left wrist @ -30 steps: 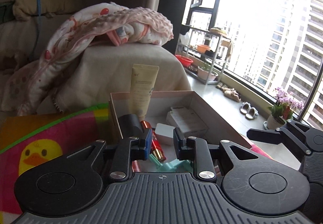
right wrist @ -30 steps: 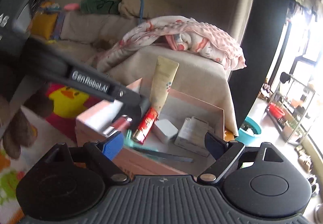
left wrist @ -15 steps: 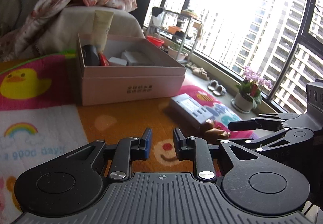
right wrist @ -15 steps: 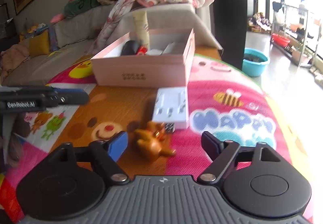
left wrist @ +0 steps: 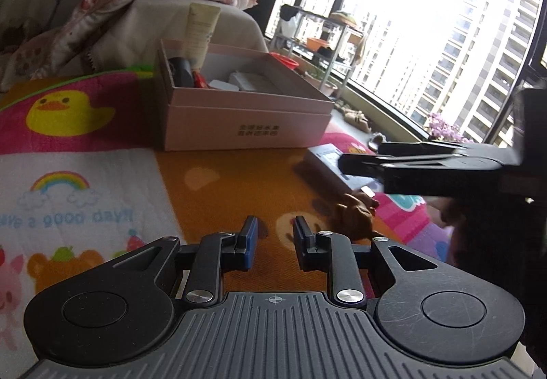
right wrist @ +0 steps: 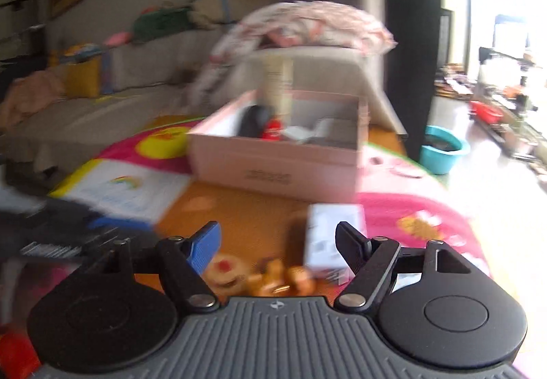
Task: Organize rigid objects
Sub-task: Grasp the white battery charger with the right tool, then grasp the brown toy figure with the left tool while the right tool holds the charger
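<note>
Hovering wide open, the right gripper [right wrist: 277, 244] has dropped over the small brown toy figure [left wrist: 355, 214] on the mat, seemingly next for the pink cardboard box [left wrist: 246, 112]; the left gripper [left wrist: 272, 238] stays empty, narrowly parted.

The left gripper [left wrist: 272, 242] is matte black, with two flat round housings, each carrying a shallow circular disc, flanking a grey ribbed plate marked by a small crosshair. Black link arms pivot on shiny silver screws and end in short fingers [left wrist: 249, 238]; the left one wears a blue pad, the other a black pad. The right gripper [right wrist: 278, 244] has the same build: black round housings, a grey ribbed plate with a crosshair, silver pivot screws, one blue-padded finger and one black. Fine scratches mark the discs.
</note>
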The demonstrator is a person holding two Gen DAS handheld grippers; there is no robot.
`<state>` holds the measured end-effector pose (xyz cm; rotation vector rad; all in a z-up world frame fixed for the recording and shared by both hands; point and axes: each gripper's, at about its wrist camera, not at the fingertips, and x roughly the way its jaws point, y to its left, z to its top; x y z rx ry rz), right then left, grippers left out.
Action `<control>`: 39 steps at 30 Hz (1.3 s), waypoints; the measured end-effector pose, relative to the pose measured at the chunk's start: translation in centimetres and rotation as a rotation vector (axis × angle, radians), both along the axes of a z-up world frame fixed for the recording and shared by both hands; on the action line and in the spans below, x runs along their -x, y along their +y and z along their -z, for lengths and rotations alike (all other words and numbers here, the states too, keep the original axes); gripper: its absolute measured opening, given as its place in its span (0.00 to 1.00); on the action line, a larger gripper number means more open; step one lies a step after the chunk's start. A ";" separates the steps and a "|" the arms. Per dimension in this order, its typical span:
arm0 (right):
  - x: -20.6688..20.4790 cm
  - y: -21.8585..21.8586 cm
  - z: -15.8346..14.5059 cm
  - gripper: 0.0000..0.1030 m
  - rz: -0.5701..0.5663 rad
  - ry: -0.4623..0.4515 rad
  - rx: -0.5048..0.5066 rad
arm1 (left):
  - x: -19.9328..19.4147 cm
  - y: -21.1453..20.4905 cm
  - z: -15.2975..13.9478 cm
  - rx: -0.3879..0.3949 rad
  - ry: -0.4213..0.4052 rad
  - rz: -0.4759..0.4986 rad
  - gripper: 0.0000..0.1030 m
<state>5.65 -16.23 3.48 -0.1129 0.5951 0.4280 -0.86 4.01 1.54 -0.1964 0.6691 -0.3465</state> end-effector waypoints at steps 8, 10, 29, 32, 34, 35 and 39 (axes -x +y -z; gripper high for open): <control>-4.8 -0.2 2.7 0.46 0.055 0.156 0.042 | 0.9 -4.5 -0.1 -0.071 -0.031 0.161 0.24; -4.2 -1.4 2.5 0.46 0.065 0.163 0.018 | 0.9 -4.8 0.0 -0.069 -0.030 0.174 0.24; 2.7 -1.4 3.2 0.46 0.001 0.119 -0.010 | -0.8 -4.9 -0.5 -0.047 -0.012 0.076 0.25; 2.8 -1.9 3.2 0.46 0.042 0.107 0.004 | -2.1 -5.4 -0.5 -0.008 0.013 0.068 0.25; 2.9 -2.4 3.3 0.46 0.067 0.100 0.014 | -2.7 -6.1 -0.4 -0.043 0.023 0.055 0.26; 3.0 -2.7 3.3 0.46 0.078 0.098 0.017 | -2.8 -6.4 -0.4 -0.063 0.021 0.051 0.30; 3.3 -3.4 3.4 0.47 0.082 0.101 0.020 | -3.4 -6.9 0.4 -0.087 0.070 0.048 0.38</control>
